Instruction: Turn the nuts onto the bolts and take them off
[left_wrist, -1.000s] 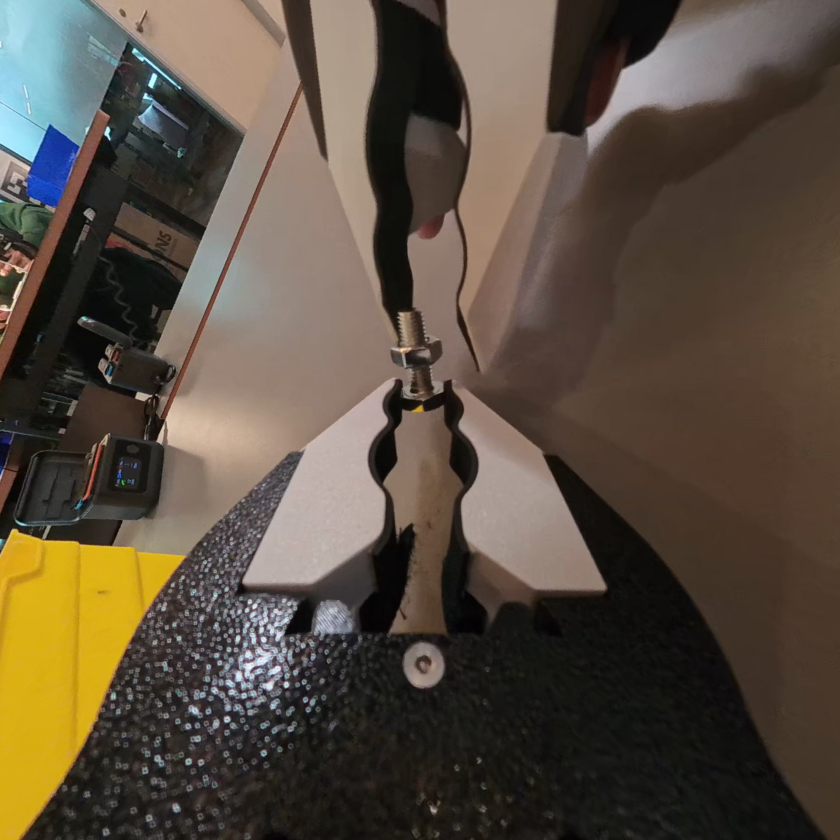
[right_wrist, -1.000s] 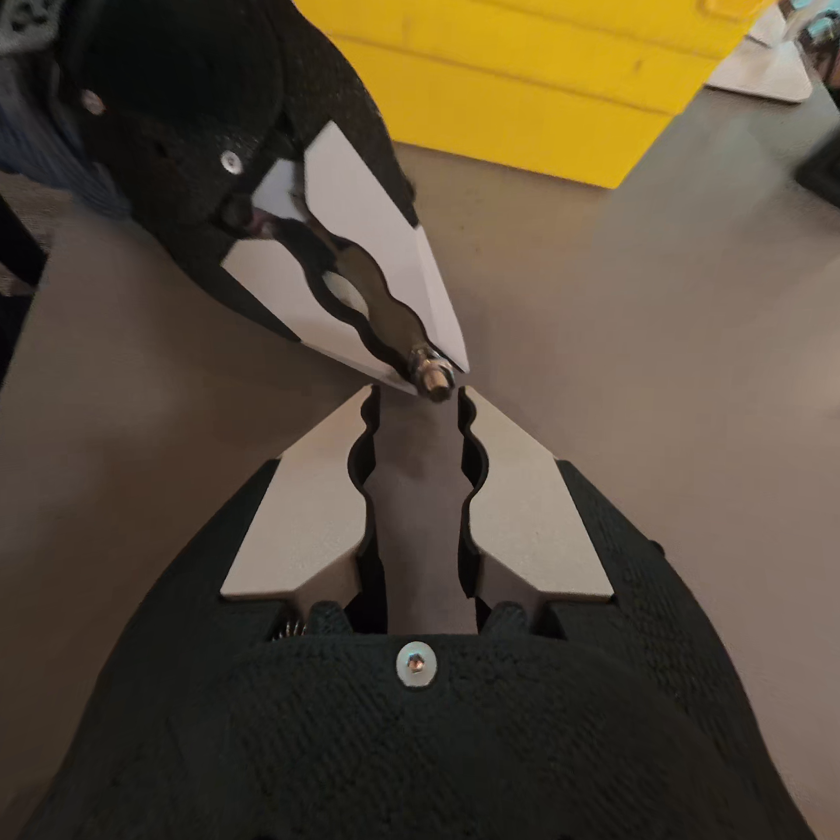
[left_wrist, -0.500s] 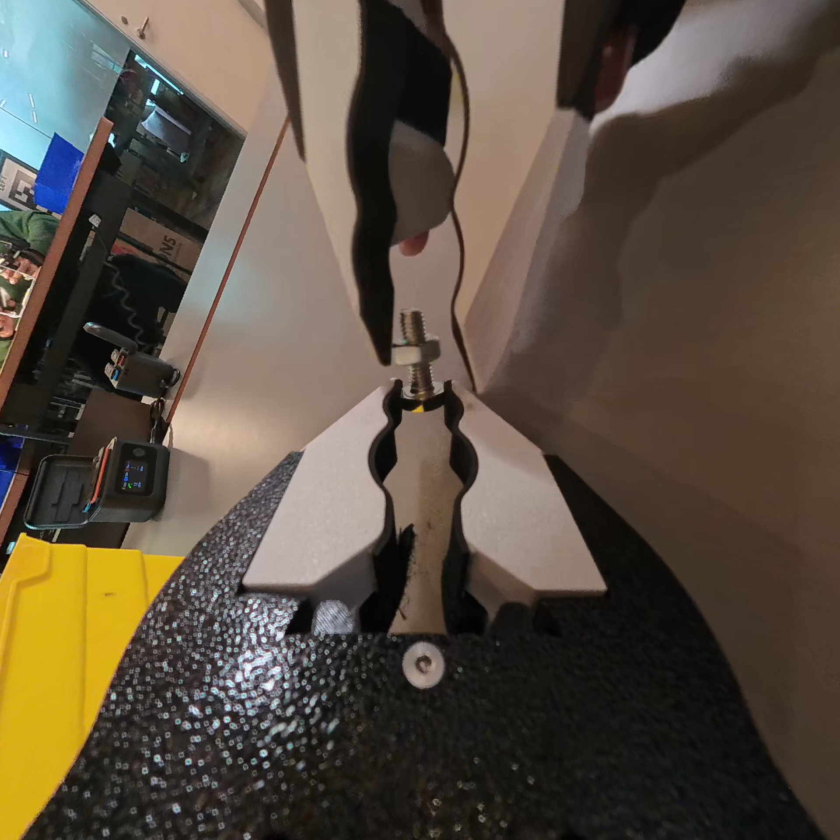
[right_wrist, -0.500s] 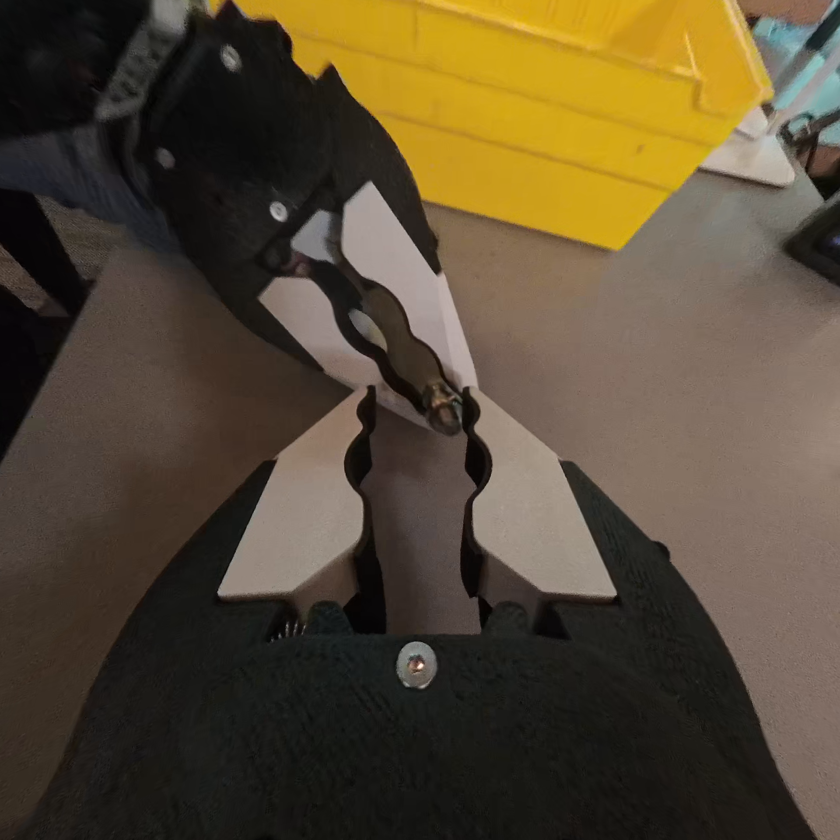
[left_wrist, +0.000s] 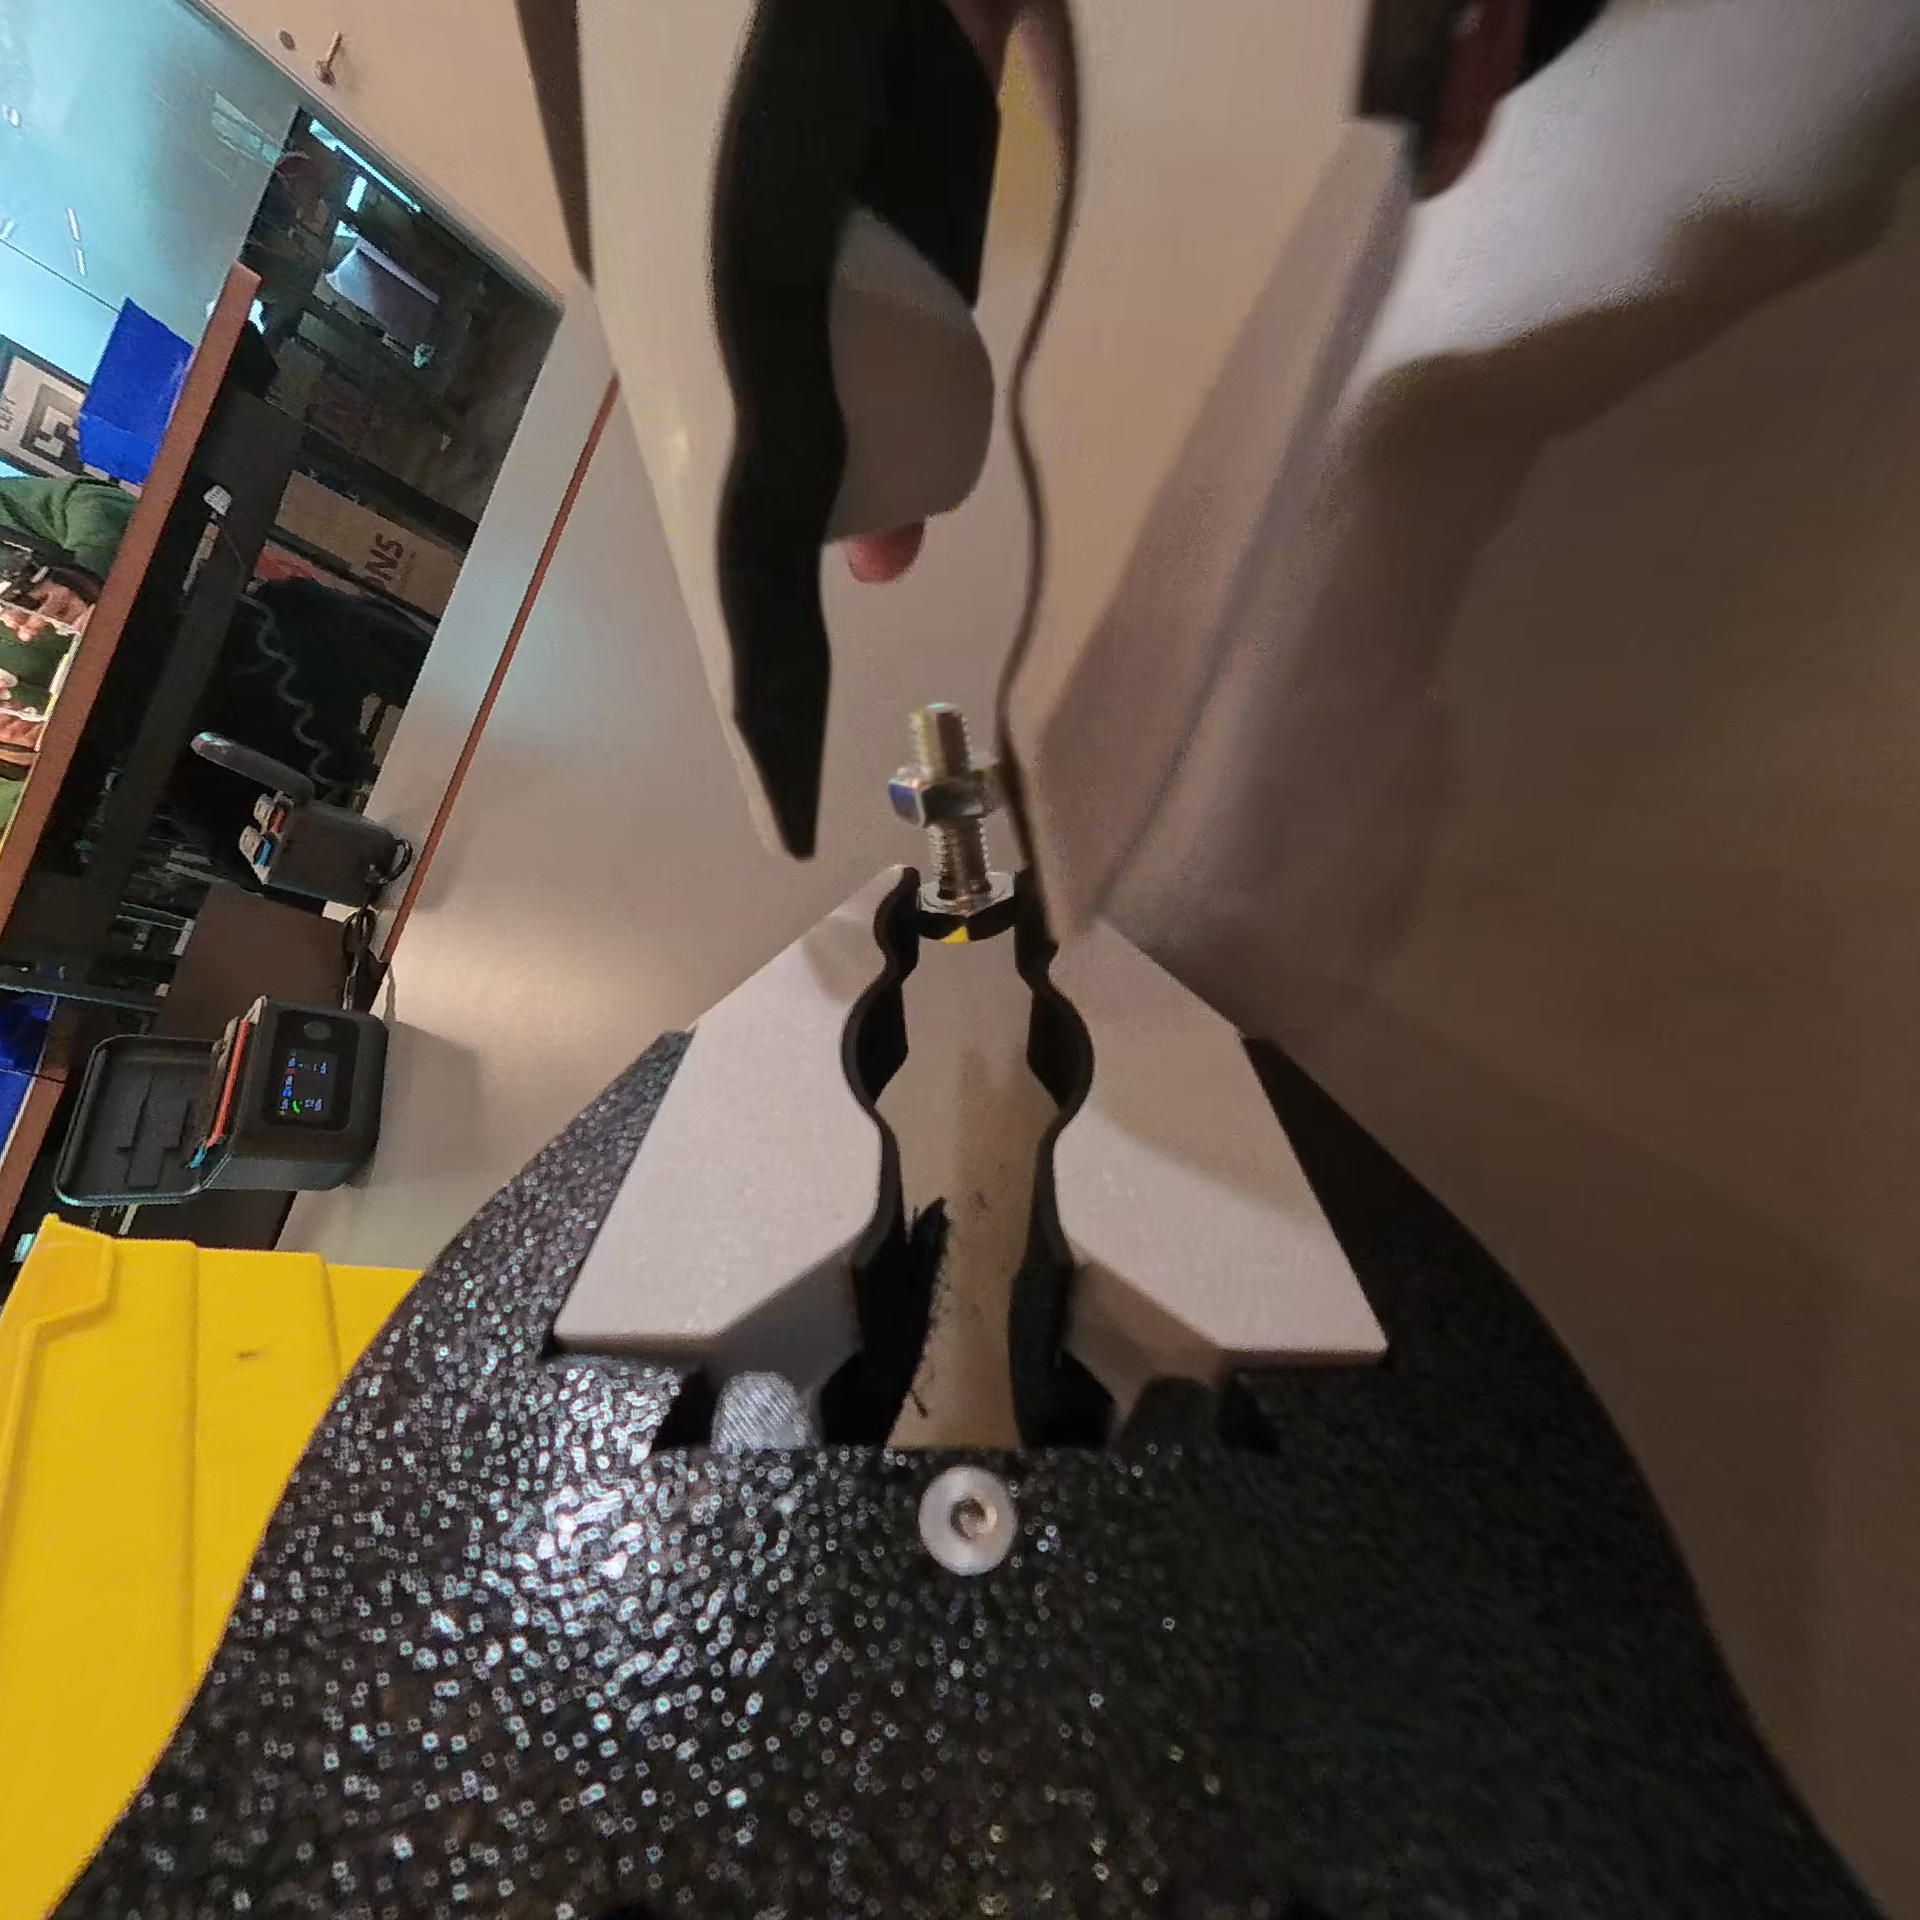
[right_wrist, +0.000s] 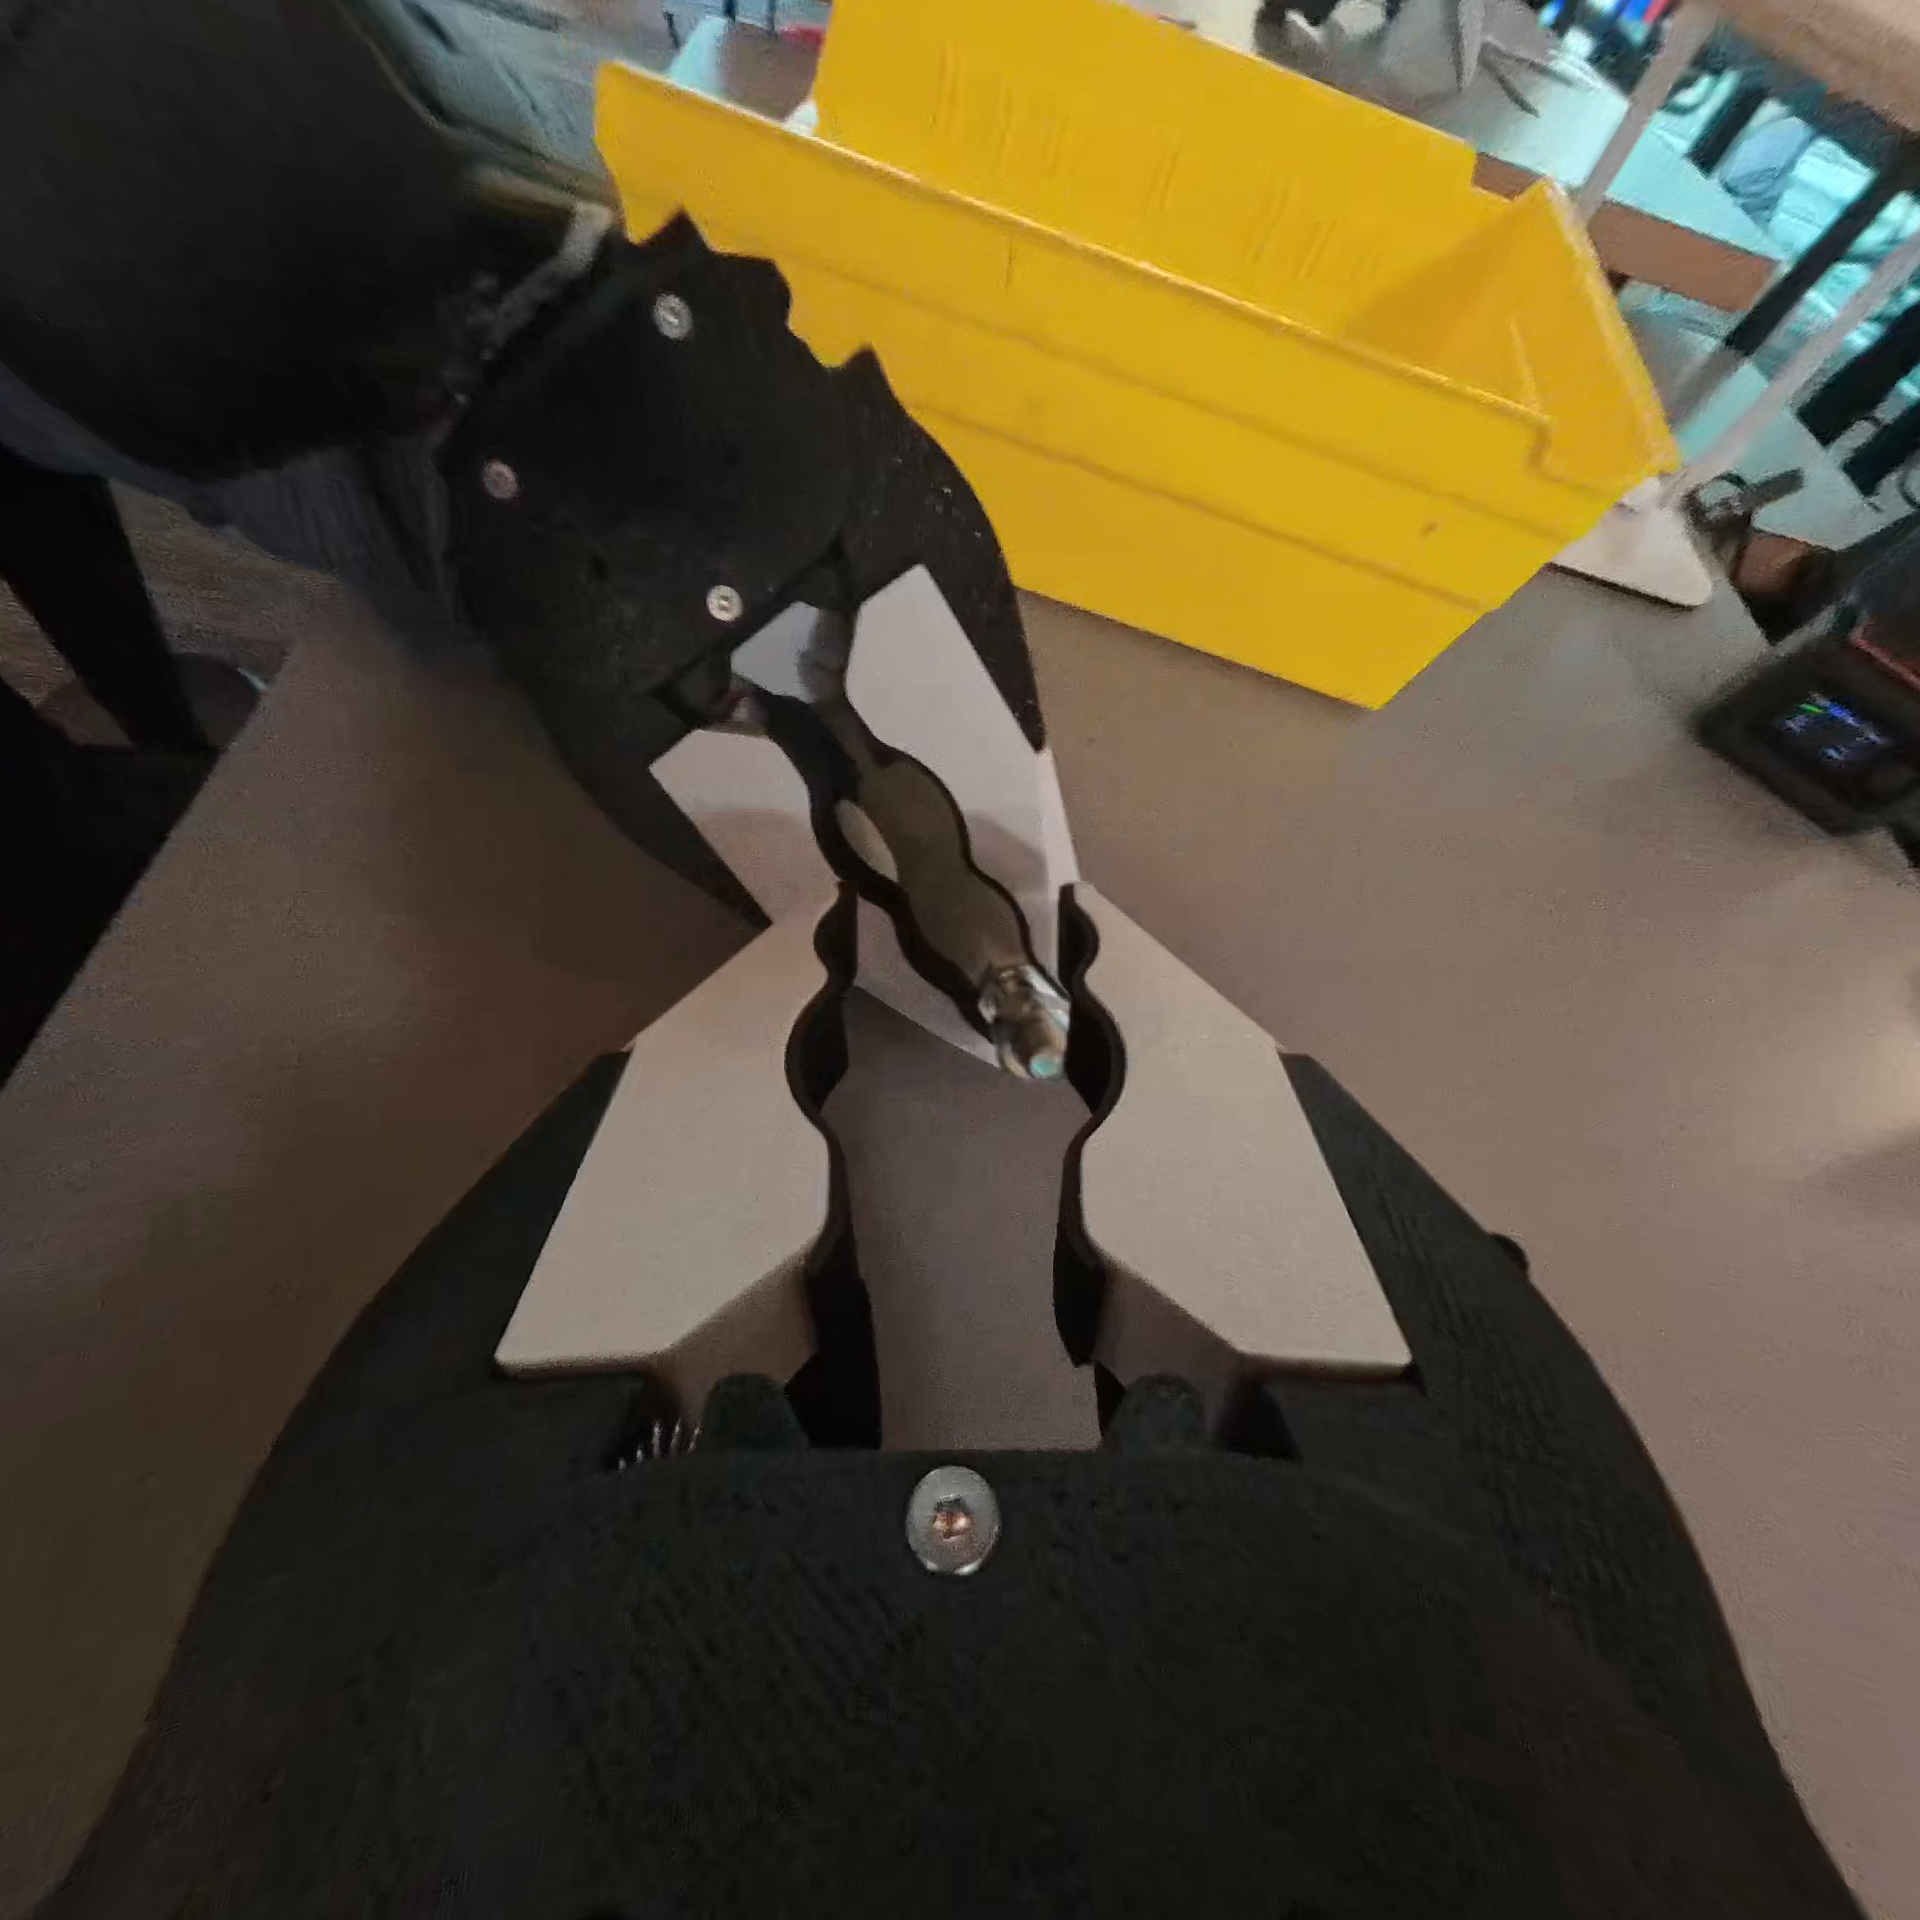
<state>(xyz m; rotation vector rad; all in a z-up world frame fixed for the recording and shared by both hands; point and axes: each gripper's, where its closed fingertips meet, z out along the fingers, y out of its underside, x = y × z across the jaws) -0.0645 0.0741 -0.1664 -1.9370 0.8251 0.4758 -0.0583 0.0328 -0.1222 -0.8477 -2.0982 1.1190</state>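
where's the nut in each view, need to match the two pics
Left wrist view: the nut sits just above centre, partway along the bolt held at the left gripper tips.
Right wrist view: the nut is at centre, between the open right gripper fingers.
Shared landmark: the yellow bin, lower left in the left view, top in the right.

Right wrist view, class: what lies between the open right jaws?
The bolt with its nut, gripped at the head end by the left gripper, sits between the right gripper jaws; below is bare table.
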